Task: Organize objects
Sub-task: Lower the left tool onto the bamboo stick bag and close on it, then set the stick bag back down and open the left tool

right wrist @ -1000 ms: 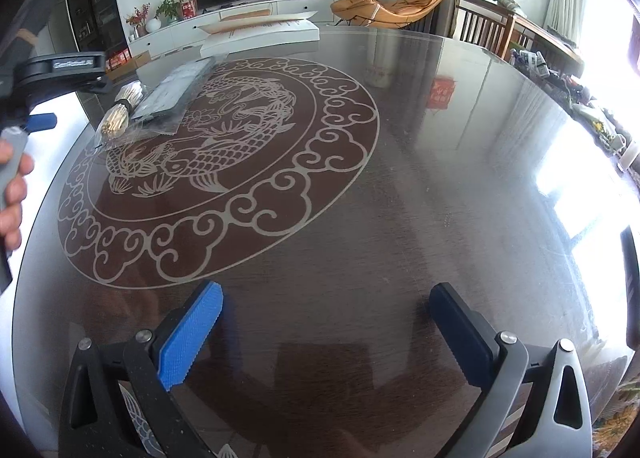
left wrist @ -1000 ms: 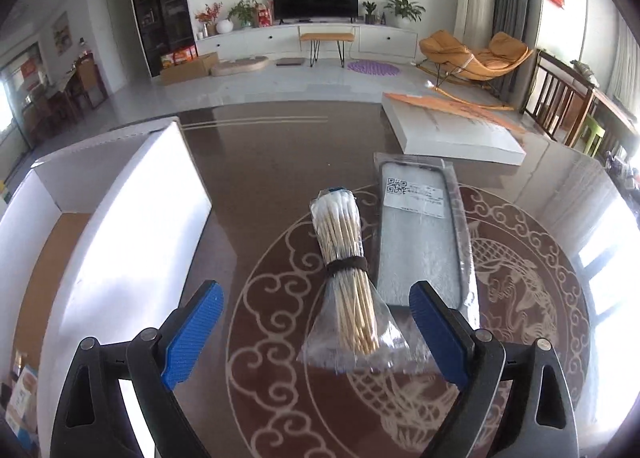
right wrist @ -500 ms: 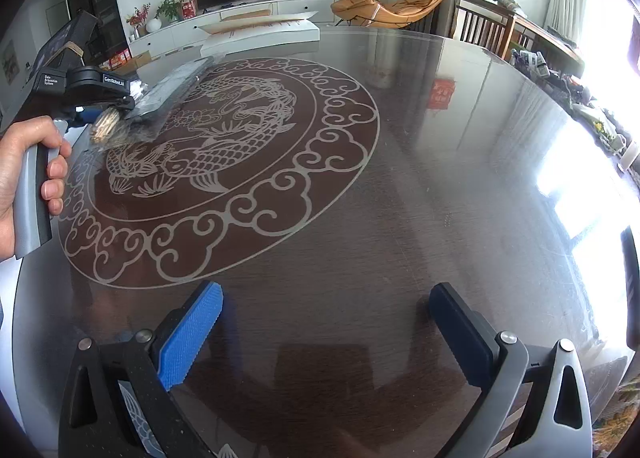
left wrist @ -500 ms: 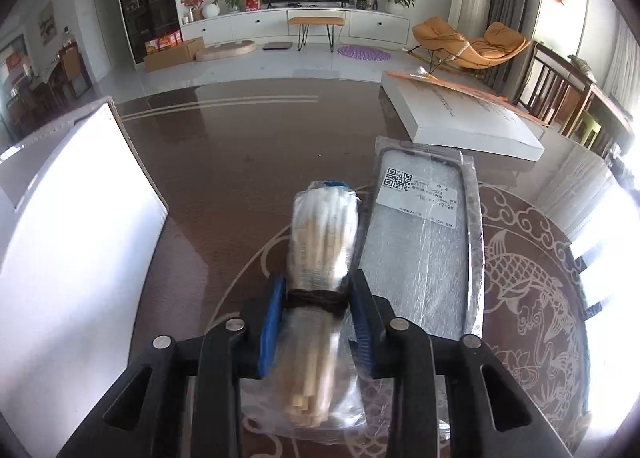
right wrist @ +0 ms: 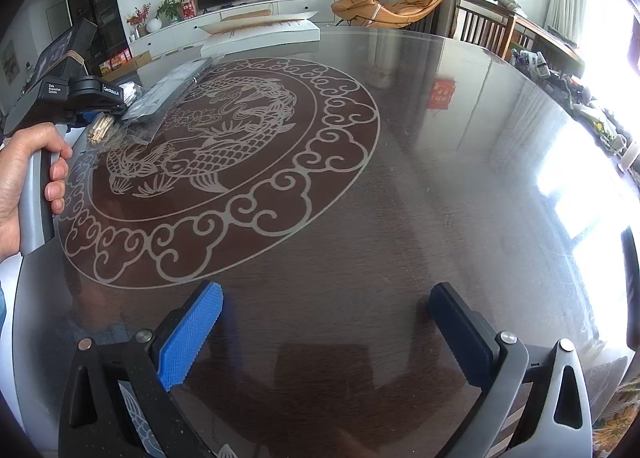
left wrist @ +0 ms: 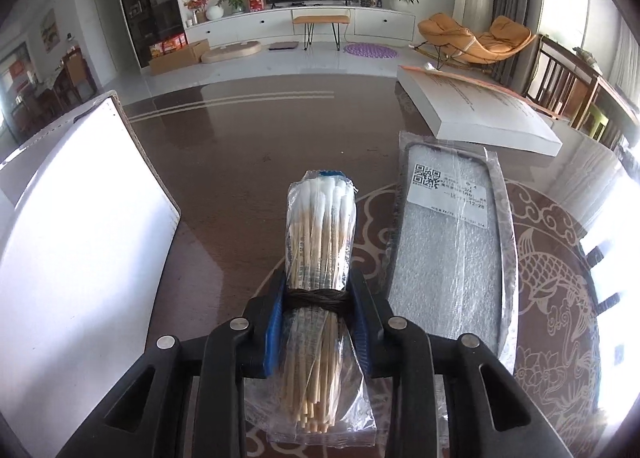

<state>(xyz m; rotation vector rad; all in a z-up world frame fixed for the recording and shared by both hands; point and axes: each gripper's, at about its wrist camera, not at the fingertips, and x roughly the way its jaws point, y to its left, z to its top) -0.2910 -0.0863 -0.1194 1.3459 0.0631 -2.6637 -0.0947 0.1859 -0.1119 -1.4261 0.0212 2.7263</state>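
Note:
A bundle of wooden cotton swabs [left wrist: 320, 234], in a clear bag and tied with a dark band, sits between the blue pads of my left gripper [left wrist: 318, 286]. The pads press on it at the band, and the jaws are opening slightly. Whether the bundle rests on the table [left wrist: 248, 154] or hangs just above it, I cannot tell. In the right wrist view a hand holds that left gripper [right wrist: 94, 96] at the far left, with the swab ends [right wrist: 100, 130] sticking out. My right gripper [right wrist: 326, 294] stands open over bare table with nothing between its fingers.
A flat grey packet in plastic with a QR label [left wrist: 448, 258] lies just right of the swabs. An open white box [left wrist: 80, 238] stands at the left. A flat white carton [left wrist: 480, 110] lies at the back right. The dark glass table carries a fish pattern.
My left gripper moved forward and down over the swab bundle and shut on it at the band. The right gripper has not moved.

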